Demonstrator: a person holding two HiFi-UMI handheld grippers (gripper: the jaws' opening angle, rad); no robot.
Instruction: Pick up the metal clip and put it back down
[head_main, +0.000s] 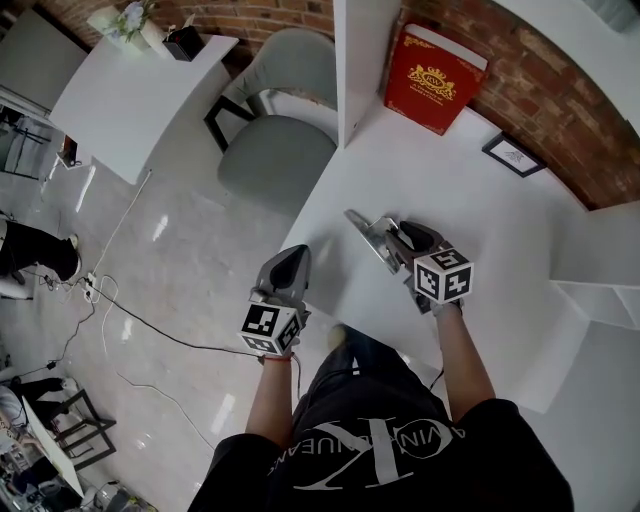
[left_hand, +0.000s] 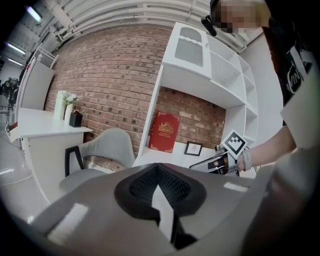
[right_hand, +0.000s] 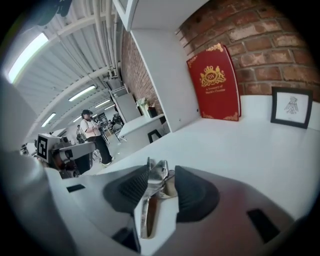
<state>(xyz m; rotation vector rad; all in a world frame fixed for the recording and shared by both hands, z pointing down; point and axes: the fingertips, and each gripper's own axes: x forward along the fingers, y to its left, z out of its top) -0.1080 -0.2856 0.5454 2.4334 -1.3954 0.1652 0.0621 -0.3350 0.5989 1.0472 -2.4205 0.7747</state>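
Metal clip is sitting between the right gripper's parted jaws over the white table, touching one pad, gap showing beside the other; not clamped.

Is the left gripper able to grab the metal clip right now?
Probably not. The metal clip sits between the fingers of the right gripper, and the left gripper hangs shut, off the edge of the white desk.

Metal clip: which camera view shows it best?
The right gripper view: the metal clip appears close and large between the jaws of the right gripper. The head view shows it small, from above, over the table; the left gripper view shows a distant sliver.
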